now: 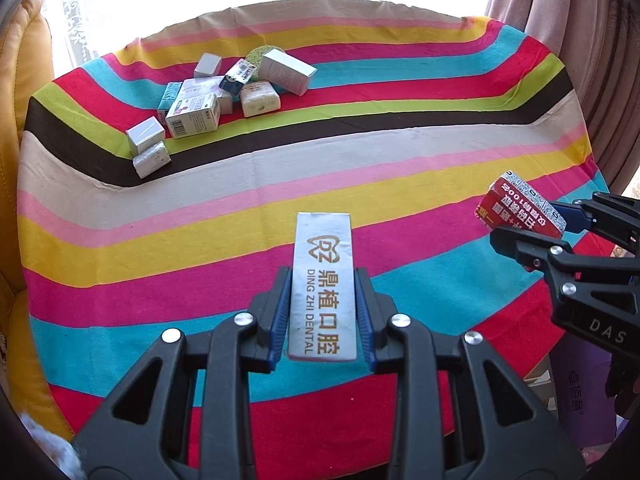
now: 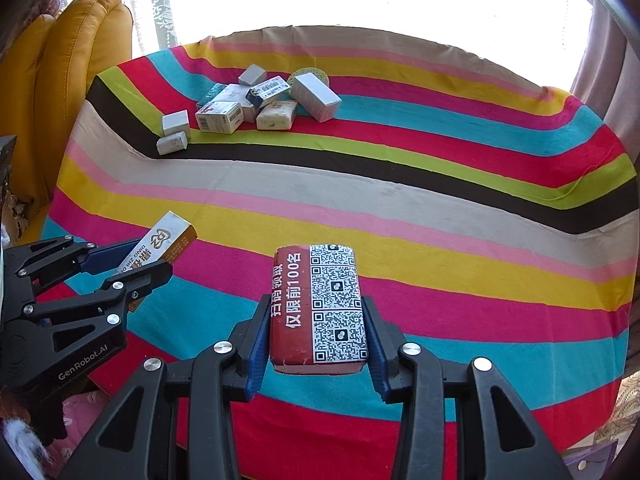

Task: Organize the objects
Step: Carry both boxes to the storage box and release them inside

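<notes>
Two tongs grip boxes: left silver box, right red packet.

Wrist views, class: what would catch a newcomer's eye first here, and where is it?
First the striped cloth covering the table. Next, each claw's load up front: the left claw grips a silver box, the right claw a red pack with QR codes. Then the pile of boxes at the far left.
</notes>
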Demonstrator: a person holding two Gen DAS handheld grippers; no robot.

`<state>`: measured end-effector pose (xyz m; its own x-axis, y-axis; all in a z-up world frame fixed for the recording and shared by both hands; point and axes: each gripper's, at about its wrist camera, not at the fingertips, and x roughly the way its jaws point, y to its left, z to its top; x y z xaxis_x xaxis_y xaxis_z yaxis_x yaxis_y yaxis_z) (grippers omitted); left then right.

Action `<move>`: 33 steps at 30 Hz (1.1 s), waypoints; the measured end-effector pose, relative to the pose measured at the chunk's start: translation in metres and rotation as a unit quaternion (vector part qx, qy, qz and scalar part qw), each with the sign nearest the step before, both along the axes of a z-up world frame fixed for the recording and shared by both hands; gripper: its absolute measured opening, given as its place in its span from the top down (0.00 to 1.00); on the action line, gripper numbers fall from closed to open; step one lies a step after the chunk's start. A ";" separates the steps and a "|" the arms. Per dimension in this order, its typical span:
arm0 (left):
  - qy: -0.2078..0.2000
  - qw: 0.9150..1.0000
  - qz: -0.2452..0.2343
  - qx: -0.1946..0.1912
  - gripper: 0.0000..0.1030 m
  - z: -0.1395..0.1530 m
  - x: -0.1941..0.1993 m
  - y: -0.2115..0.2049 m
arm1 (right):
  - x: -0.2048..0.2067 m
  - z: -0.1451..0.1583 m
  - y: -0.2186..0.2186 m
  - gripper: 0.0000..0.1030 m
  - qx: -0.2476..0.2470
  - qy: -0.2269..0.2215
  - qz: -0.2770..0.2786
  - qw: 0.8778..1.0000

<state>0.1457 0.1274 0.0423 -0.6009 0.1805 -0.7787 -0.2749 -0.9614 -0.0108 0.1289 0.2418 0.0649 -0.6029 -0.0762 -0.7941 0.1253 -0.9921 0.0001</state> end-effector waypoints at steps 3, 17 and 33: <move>0.000 1.000 -0.025 -0.007 0.66 0.002 0.005 0.017 | 0.015 0.002 0.019 0.59 0.002 0.000 -0.014 1.000; -0.021 0.983 -0.181 -0.016 0.66 0.018 0.035 0.133 | 0.102 0.007 0.130 0.58 -0.009 -0.007 -0.137 0.991; -0.023 0.928 -0.371 -0.028 0.66 0.039 0.103 0.271 | 0.202 -0.012 0.249 0.58 0.001 -0.026 -0.306 0.952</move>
<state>0.2492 0.3987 0.0812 -0.2943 0.4893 -0.8209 -0.8618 -0.5072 0.0066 0.3304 0.4904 0.0529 -0.4941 0.2775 -0.8239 -0.4759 -0.8794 -0.0108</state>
